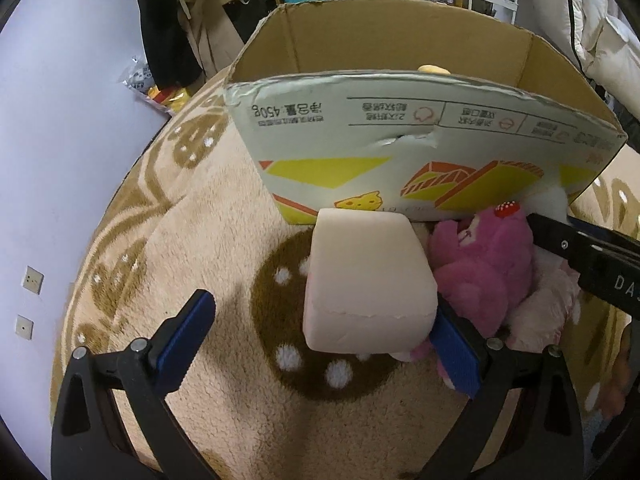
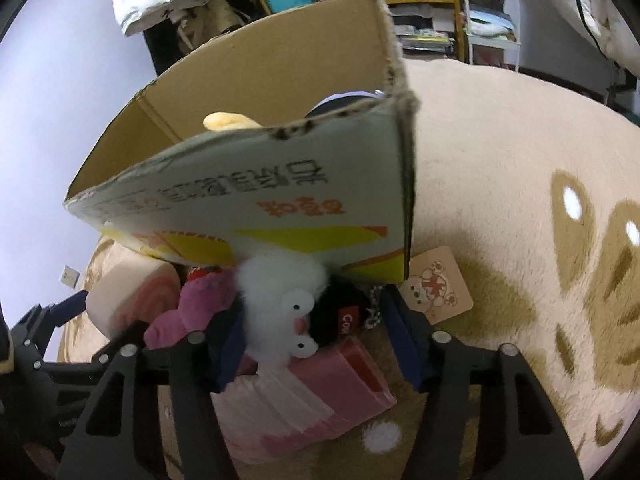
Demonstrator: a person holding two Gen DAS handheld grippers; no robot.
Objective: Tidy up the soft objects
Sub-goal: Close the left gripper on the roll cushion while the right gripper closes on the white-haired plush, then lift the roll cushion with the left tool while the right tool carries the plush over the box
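Left gripper (image 1: 320,344) had its jaws wide apart around the white foam block (image 1: 368,280), which lay on the rug (image 1: 224,248) just near the cardboard box (image 1: 400,152), so the grab looked about to start. Right gripper (image 2: 316,344) had its jaws partly closed around the fluffy black-and-white toy (image 2: 288,300) beside the pink plush (image 2: 192,308); I could not tell if the pads pressed it. Next, both needed squeezing, then lifting over the box's wall.

Right gripper (image 2: 318,340) with blue-padded jaws straddling a white and black plush toy (image 2: 296,304) lying against an open cardboard box (image 2: 280,196) on a beige patterned rug (image 2: 500,184); pink plush (image 2: 192,308) beside it, striped pink item (image 2: 304,396) beneath
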